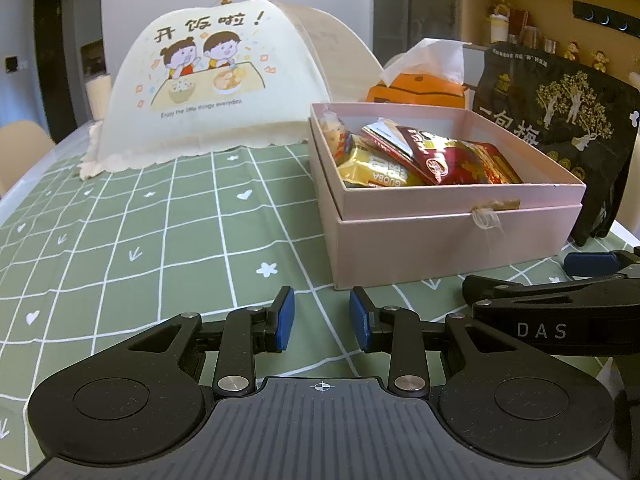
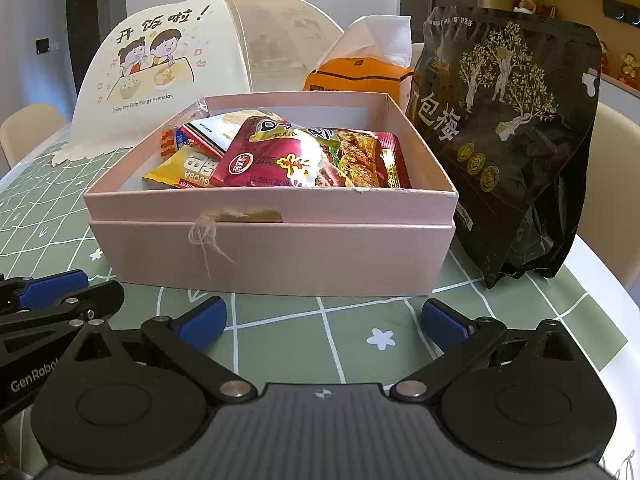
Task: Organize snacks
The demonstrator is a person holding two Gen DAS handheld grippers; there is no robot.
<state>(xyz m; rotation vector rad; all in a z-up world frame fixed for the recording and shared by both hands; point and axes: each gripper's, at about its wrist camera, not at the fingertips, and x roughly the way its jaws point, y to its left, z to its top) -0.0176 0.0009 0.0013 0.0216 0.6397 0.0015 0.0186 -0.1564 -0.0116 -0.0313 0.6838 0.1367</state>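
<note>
Pink box (image 2: 280, 256) of snack packets (image 2: 312, 160) on our counter (image 2: 288, 344); left gripper (image 1: 322, 322) jaws slightly parted, right gripper (image 2: 324, 326) jaws spread, both empty.

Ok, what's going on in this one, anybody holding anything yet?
No. A person has both grippers low over the green checked tablecloth, in front of the pink box. The left gripper and the wider right gripper are open and empty. Several snack packets already lie in the box; a large black bag stands beside it.

Left tool (image 1: 322, 322) narrowly parted, right tool (image 2: 324, 320) spread wide, both empty.
</note>
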